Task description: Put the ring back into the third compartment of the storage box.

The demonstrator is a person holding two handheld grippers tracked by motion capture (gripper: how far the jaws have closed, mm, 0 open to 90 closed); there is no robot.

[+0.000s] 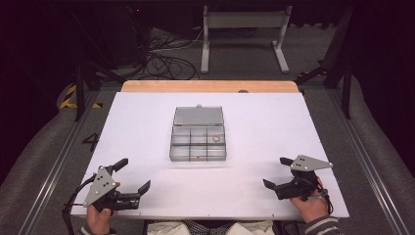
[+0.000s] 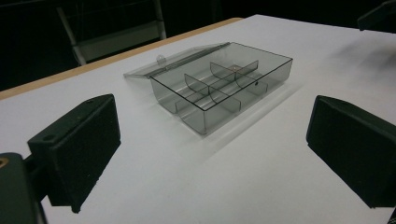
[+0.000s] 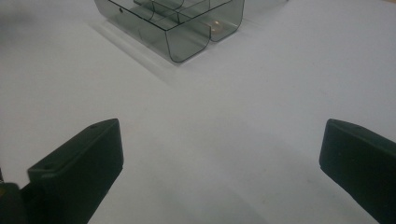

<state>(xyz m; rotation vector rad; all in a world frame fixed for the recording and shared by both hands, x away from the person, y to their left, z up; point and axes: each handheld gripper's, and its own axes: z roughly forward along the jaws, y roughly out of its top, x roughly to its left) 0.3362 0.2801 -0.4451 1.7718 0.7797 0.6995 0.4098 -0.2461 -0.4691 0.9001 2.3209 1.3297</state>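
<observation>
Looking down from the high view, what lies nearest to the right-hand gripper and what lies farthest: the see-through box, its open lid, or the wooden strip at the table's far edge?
From the right gripper:
1. Clear box, mid-table, nearest.
2. Open lid, lying flat just behind the box.
3. Wooden strip, along the far edge, farthest.

Small ring-like item [image 1: 216, 139] in organizer box [image 1: 198, 143], unidentifiable.

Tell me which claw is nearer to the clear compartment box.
Left, though only by a little. The left claw sits at the near left of the clear compartment box; the right claw sits at its near right, slightly farther out. Both are open and apart from it on the white table.
</observation>
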